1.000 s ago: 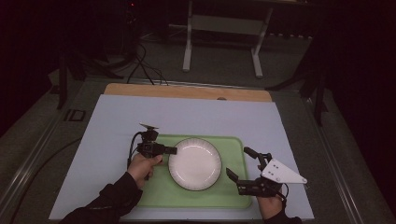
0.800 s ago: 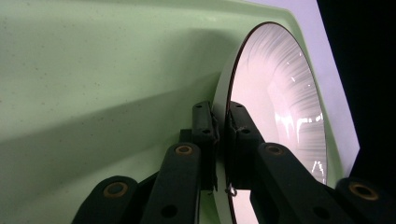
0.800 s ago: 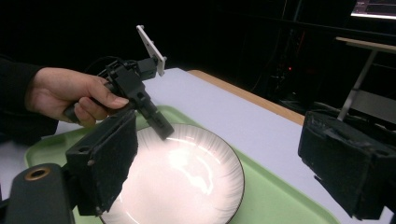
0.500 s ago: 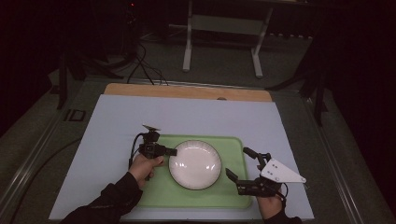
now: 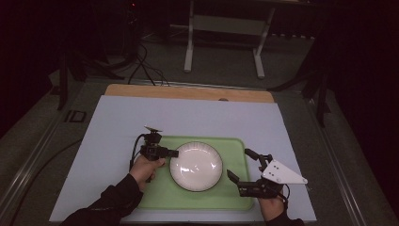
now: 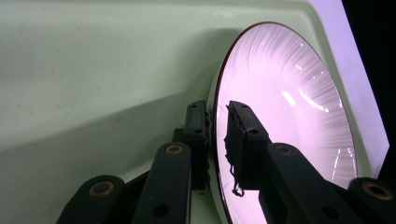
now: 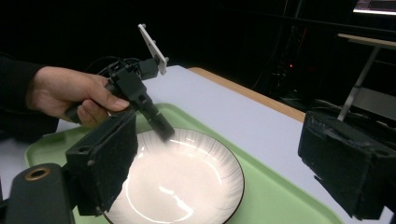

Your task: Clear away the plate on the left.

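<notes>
A white ribbed plate (image 5: 196, 165) lies in the green tray (image 5: 235, 146) on the table. My left gripper (image 5: 175, 153) reaches in from the tray's left side, one jaw under and one over the plate's left rim (image 6: 214, 116). Its jaws have just been opening; the rim is still between them, and a thin gap shows at the upper pad (image 6: 240, 130). My right gripper (image 5: 238, 162) hovers over the tray's right part, open wide with nothing between its fingers. In the right gripper view the plate (image 7: 187, 182) lies ahead, with the left gripper (image 7: 163, 133) at its far rim.
The tray (image 6: 93, 70) sits on a pale sheet (image 5: 188, 117) over the table, with a wooden strip (image 5: 188, 92) along the far edge. A metal stand (image 5: 223, 42) is on the floor beyond. Cables trail from the left gripper.
</notes>
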Tool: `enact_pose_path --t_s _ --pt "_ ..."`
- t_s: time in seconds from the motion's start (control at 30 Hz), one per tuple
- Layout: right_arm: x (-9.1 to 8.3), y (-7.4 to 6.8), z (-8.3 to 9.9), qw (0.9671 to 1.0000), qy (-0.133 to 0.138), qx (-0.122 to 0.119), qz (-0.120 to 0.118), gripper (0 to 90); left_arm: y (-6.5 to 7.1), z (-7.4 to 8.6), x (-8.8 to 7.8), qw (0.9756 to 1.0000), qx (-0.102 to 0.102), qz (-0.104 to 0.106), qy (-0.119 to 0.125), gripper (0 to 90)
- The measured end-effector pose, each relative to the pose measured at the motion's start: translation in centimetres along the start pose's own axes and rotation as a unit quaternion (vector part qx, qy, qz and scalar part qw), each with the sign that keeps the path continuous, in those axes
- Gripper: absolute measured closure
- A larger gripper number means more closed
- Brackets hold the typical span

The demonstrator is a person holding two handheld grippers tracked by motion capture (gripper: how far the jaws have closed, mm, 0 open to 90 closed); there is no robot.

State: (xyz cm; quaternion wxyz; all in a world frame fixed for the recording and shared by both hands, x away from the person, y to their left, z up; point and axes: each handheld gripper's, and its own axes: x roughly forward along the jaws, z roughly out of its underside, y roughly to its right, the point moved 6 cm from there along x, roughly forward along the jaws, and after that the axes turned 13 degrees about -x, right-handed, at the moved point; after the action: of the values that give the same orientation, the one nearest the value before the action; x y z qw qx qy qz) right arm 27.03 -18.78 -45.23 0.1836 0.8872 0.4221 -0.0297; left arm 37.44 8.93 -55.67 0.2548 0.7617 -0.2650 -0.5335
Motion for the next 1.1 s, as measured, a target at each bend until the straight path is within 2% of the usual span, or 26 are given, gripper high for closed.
enact_pose_path --t_s 0.1,0.13,0.2,0.33,0.4,0.53,0.57,0.6,0.7,0.77,0.83,0.9,0.93,1.1 --pt "0.0 0.0 0.0 1.0 0.0 0.0 -0.001 11.9 0.3 -0.2 -0.5 0.9998 0.017 -0.013 0.006 71.2" --pt "0.0 0.0 0.0 1.0 -0.001 0.0 -0.001 11.9 0.4 -0.2 -0.7 0.9994 0.024 -0.021 0.013 69.7" --pt "0.0 0.0 0.0 1.0 -0.001 0.001 -0.002 11.8 0.7 -0.3 -1.1 0.9989 0.033 -0.024 0.024 68.8" --pt "0.0 0.1 0.1 1.0 -0.001 0.003 -0.001 11.8 1.7 -0.4 -2.0 0.9965 0.062 -0.025 0.051 63.8" --pt "0.0 0.1 0.1 1.0 -0.003 0.004 -0.001 11.5 2.4 -0.5 -2.7 0.9943 0.082 -0.027 0.062 63.3" --pt "0.0 0.1 0.1 1.0 -0.002 0.003 0.0 11.4 3.6 -0.5 -3.9 0.9912 0.111 -0.016 0.07 57.6" --pt "0.0 0.1 0.1 1.0 -0.002 0.003 0.0 11.4 3.6 -0.5 -3.9 0.9912 0.111 -0.016 0.07 57.1" --pt "0.0 0.1 0.1 1.0 -0.002 0.003 0.0 11.4 4.1 -0.5 -4.3 0.9898 0.122 -0.013 0.072 57.1" --pt "0.0 0.1 0.1 1.0 -0.002 0.003 -0.001 11.4 4.6 -0.5 -5.1 0.9886 0.13 -0.008 0.076 51.4" --pt "0.0 0.1 0.1 1.0 -0.002 0.003 -0.001 11.4 4.9 -0.5 -5.5 0.988 0.132 -0.005 0.081 45.0" --pt "0.1 0.1 0.1 1.0 -0.004 0.004 -0.002 11.4 5.2 -0.5 -5.9 0.9861 0.141 -0.009 0.088 36.9" --pt "0.1 0.0 0.1 1.0 -0.003 0.002 -0.002 11.4 5.6 -0.4 -6.3 0.9842 0.153 0.009 0.087 29.3" --pt "0.1 0.0 0.1 1.0 -0.003 0.002 -0.002 11.4 5.8 -0.4 -6.5 0.9832 0.158 0.018 0.089 18.4" --pt "0.2 0.0 0.2 1.0 -0.004 0.002 -0.003 11.4 6.3 -0.3 -7.2 0.9792 0.176 0.031 0.097 11.7"
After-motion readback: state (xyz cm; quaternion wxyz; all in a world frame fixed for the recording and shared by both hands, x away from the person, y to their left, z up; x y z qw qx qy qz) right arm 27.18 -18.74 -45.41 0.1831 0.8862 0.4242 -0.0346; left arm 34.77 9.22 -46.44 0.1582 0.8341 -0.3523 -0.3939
